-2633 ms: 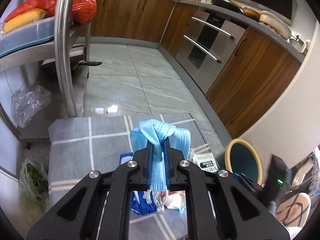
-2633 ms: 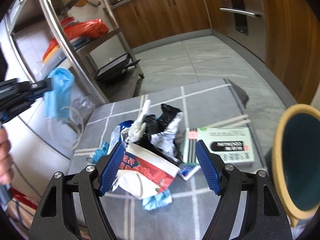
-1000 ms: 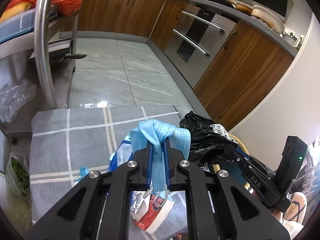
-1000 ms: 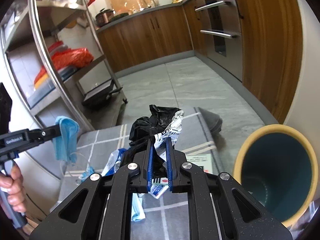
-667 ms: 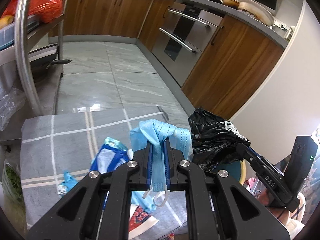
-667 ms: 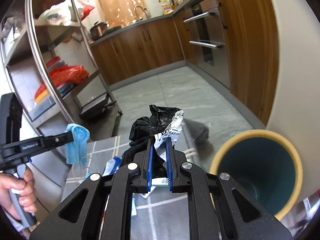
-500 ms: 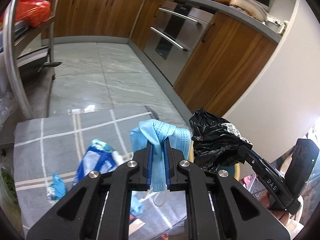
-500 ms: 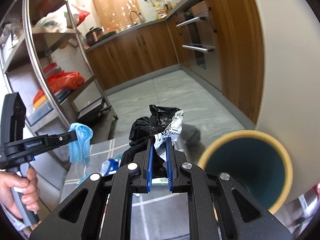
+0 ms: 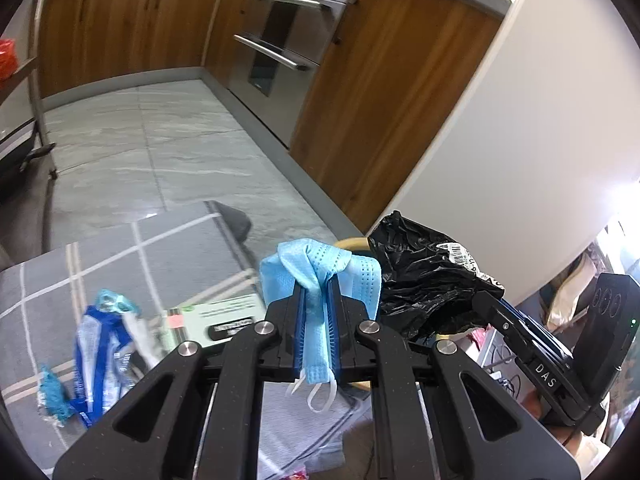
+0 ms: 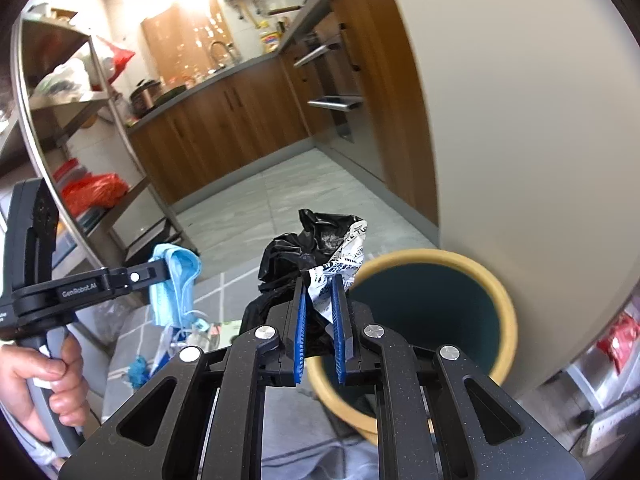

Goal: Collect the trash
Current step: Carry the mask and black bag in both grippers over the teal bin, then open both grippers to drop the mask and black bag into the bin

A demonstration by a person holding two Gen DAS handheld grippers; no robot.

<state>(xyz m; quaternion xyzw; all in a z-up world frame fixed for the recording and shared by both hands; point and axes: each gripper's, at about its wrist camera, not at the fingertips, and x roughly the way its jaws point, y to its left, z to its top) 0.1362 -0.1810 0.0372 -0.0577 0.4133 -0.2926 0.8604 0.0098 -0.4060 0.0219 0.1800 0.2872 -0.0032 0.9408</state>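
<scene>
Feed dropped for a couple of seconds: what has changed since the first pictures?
The right tool, open over the pile then, has clamped the black bag and carried it up to the bin. The left tool swung the same way, its grip on the blue mask unchanged.

The face mask (image 9: 316, 276) is light blue with white ear loops. The crumpled bag (image 9: 420, 276) is black with a white printed label. The bin (image 10: 436, 312) is teal inside with a yellow rim. The mat (image 9: 120, 256) is grey with white crossing lines. The cabinets (image 9: 120, 28) are brown wood.
</scene>
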